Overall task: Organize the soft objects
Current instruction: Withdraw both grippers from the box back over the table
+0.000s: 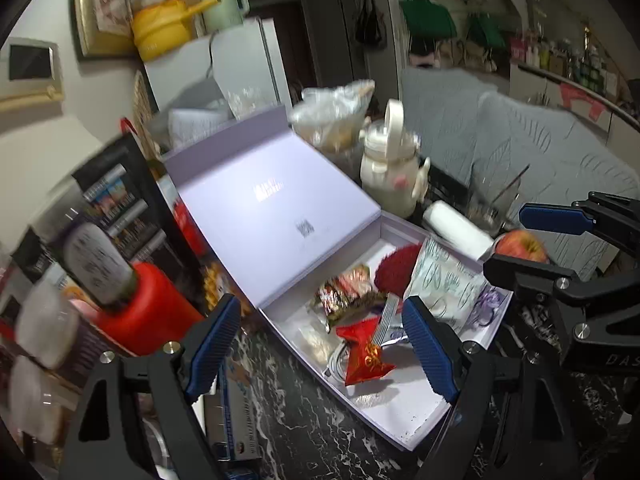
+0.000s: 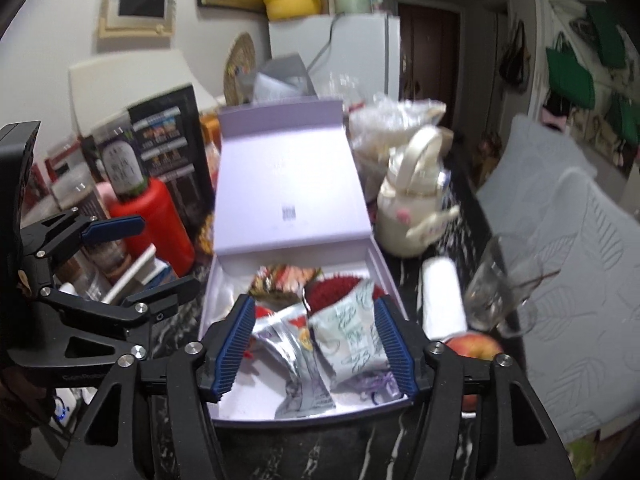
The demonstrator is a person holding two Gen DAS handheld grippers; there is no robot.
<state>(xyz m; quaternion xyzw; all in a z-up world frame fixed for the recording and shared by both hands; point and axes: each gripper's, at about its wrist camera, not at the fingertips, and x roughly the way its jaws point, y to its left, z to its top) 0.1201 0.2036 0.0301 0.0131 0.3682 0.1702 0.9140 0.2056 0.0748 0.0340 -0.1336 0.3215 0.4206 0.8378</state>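
The left gripper [image 1: 322, 346] is held wide open above the near end of the box [image 1: 404, 424], with nothing between its blue pads and nothing touched. The right gripper [image 2: 316, 346] is also seen open, parted less widely, above the same box [image 2: 224, 280]; the pale printed packet [image 2: 352, 336] and the silver packet [image 2: 292, 356] appear between its pads in the right wrist view, but they lie below in the box and no grip on them is seen. Each gripper is visible in the other's view, the right one [image 1: 516, 240] at the box's right side and the left one [image 2: 160, 254] at the box's left side.

One lilac box is counted, its lid [image 1: 272, 208] stood open at the far side. Inside it several soft things are gathered: one red fuzzy ball [image 1: 394, 266] at the far right, one pale printed packet [image 1: 444, 280] just beside it, one red sachet [image 1: 366, 356] near the front, one brown-and-red wrapper [image 1: 346, 292] in the middle, and one silver packet. A clear bag [image 1: 312, 338] is lying by the box's left wall.

Outside the box, to its right, one white roll [image 1: 456, 226] and one apple [image 1: 520, 246] are seen. Behind the box one cream teapot [image 1: 390, 176] is standing; to its left, one red bottle [image 1: 150, 312].
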